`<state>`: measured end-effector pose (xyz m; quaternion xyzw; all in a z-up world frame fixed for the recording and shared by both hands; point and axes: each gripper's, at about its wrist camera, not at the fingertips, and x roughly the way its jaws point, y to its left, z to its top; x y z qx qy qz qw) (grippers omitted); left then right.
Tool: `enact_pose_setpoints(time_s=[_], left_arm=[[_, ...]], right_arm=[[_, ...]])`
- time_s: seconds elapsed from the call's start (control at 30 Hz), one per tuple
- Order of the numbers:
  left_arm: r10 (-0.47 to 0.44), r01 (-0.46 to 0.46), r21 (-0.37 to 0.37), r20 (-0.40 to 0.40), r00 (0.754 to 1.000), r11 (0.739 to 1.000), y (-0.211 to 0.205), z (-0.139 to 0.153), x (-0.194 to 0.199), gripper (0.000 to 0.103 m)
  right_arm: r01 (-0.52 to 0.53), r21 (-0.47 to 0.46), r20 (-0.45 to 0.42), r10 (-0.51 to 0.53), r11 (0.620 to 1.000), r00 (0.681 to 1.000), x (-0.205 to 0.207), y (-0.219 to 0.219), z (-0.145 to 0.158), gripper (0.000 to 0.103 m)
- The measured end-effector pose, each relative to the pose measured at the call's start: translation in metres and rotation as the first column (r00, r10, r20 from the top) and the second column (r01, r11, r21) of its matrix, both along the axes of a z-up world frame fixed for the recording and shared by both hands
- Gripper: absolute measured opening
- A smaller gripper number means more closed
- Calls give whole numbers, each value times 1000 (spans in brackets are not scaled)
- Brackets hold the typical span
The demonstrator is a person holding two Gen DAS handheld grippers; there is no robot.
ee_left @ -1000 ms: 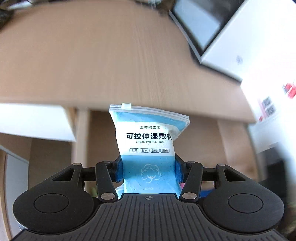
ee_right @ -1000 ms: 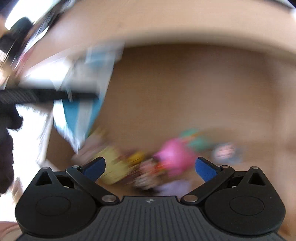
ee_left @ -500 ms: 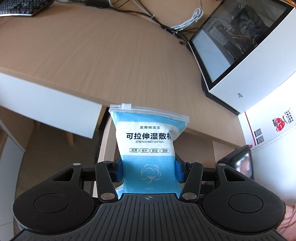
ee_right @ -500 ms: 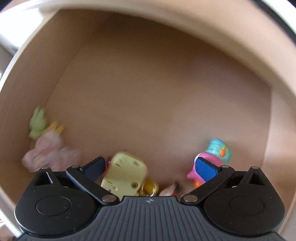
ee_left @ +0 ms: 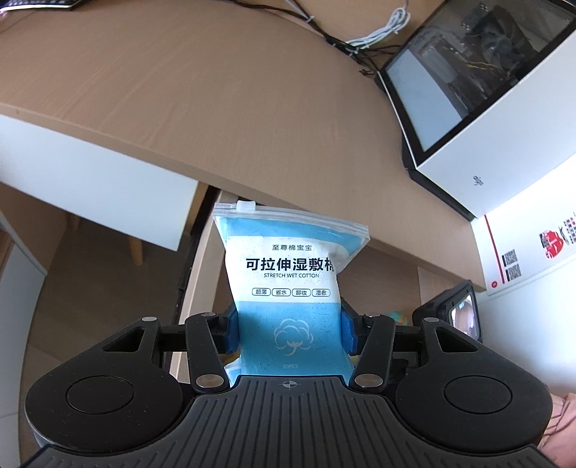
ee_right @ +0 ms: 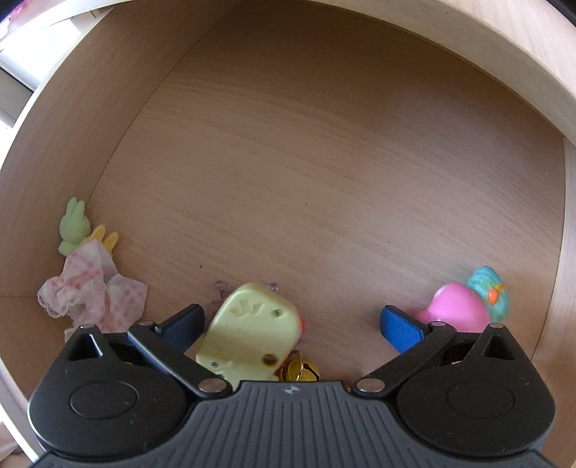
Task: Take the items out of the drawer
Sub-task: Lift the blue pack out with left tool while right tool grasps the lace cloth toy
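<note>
The left tool (ee_left: 288,329) is closed on a blue-and-white pouch (ee_left: 288,288) of stretch wet cotton, its blue pads pressing the pouch's lower sides. The pouch stands upright between the fingers, zip end up, held in the air in front of the edge of the wooden counter (ee_left: 180,90). On the counter, to the right, sits a white computer case (ee_left: 486,108) with a glass side, and cables (ee_left: 374,32) trail behind it. A white box (ee_left: 532,252) with red print lies further right. Below the counter edge a white panel (ee_left: 90,187) shows at the left.

The right tool (ee_right: 291,320) hangs over the open drawer (ee_right: 324,162), its fingers spread wide and gripping nothing. A pale yellow toy (ee_right: 252,331) lies between the fingers, closer to the left one; whether it touches that pad cannot be told. A gold bell (ee_right: 302,370) sits just beside the toy, at the tool's body. Just right of the right finger are a pink duck (ee_right: 457,306) and a teal toy (ee_right: 489,291), touching each other. At the drawer's left wall lie a green rabbit (ee_right: 73,226), a yellow figure (ee_right: 106,235) and a pink checked cloth (ee_right: 90,291), bunched together. The rest of the drawer floor is bare wood.
</note>
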<state>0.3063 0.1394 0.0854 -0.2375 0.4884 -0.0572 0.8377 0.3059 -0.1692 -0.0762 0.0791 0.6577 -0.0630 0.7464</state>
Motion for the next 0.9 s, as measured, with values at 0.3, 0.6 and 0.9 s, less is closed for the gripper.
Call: enact_pose_setpoints(time_s=[0.3,0.6,0.9], left_arm=[[31,-31,-6,27,999,1000,7,10,-2,55],[25,-25,-22,33,999,999,23,24,-1,55],[-26,26,-15,36,999,1000,27,33,-15,55]], right_arm=[[7,16,-86,-5,1000,996,-7,9,-26,103],[14,337,52,-33,942,998,-33,60,5,99],[122,312,-96,-97,942,991,-46,114,-59,18]])
